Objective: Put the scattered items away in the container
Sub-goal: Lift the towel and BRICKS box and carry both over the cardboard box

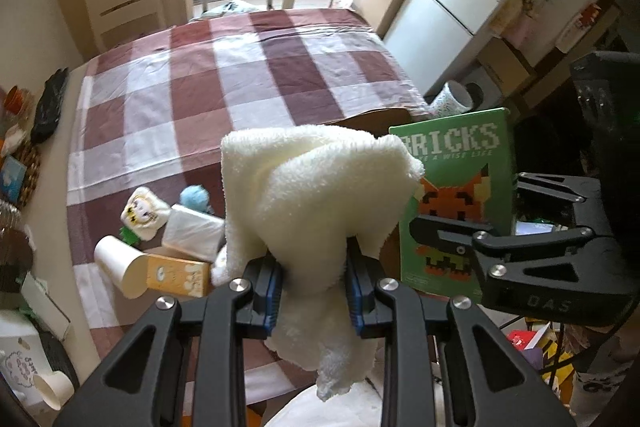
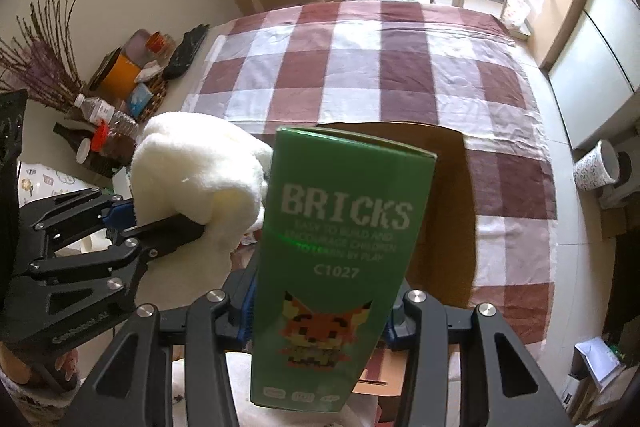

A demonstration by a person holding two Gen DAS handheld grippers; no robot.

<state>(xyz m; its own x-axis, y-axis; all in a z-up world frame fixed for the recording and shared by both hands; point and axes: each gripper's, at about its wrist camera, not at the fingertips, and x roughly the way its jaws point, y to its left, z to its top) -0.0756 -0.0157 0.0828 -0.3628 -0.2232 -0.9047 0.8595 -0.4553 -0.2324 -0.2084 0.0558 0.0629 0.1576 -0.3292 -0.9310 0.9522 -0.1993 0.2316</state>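
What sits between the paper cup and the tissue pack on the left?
In the left wrist view, a yellow carton lies between the paper cup and the tissue pack, touching the cup's rim.

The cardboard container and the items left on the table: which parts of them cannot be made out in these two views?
- Cardboard container: its inside is hidden in both views, by the green BRICKS box in the right wrist view and the white towel in the left.
- Blue fuzzy item: blurred and partly behind the tissue pack, left wrist view.
- Small BRICKS box print: blurred, right wrist view.
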